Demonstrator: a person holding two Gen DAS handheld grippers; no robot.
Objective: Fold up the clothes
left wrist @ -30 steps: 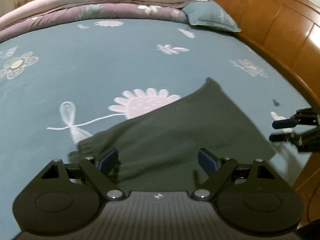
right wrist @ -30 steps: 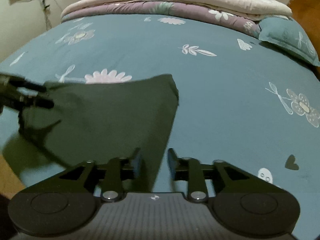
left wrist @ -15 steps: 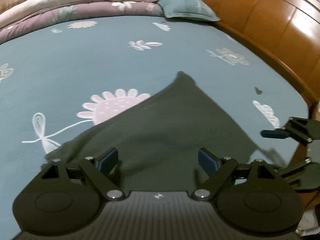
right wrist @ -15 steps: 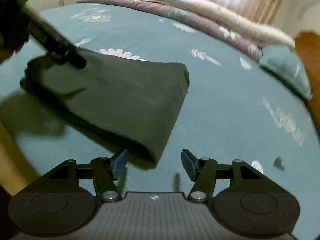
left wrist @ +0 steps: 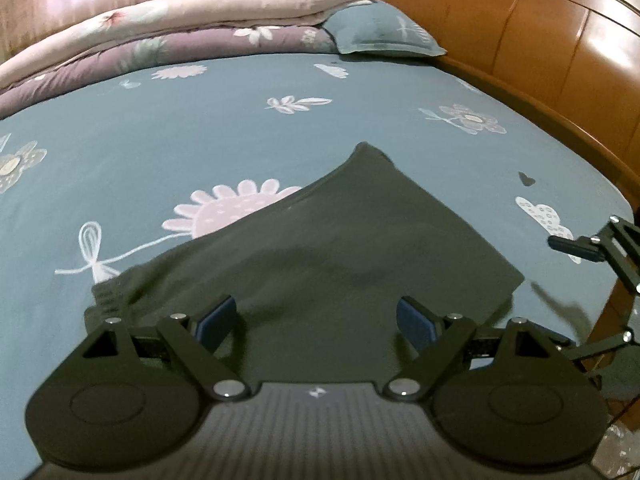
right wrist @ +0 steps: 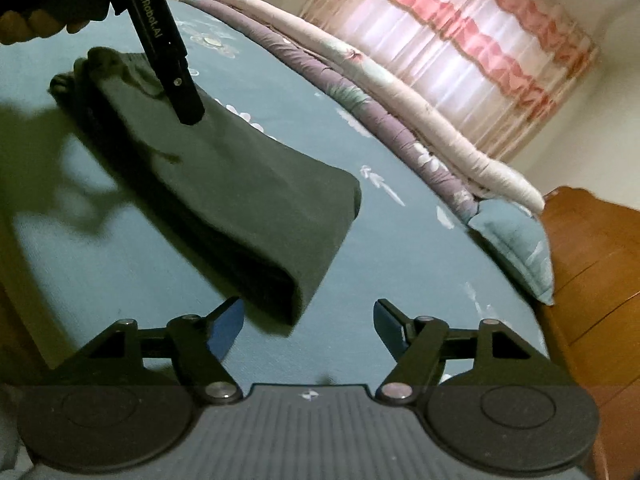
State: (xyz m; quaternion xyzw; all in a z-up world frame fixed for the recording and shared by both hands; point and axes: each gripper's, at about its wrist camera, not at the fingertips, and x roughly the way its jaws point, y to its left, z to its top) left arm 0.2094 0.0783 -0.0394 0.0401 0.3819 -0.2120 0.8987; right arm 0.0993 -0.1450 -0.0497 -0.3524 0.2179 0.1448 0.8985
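We've let go w/ right gripper (right wrist: pixel 308 322), fingers now spread wide vs. pinching the edge 1 s ago, left gripper (left wrist: pixel 316 318) also wide, so dark green garment (left wrist: pixel 340 248) lies doubled flat on bed (left wrist: pixel 200 152); fold looks set.

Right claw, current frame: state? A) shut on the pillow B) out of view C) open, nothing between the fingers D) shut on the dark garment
C: in the right wrist view the right claw has its fingers spread wide, and the folded dark garment lies on the bed sheet just ahead of them, its near corner close to the left fingertip but not pinched.
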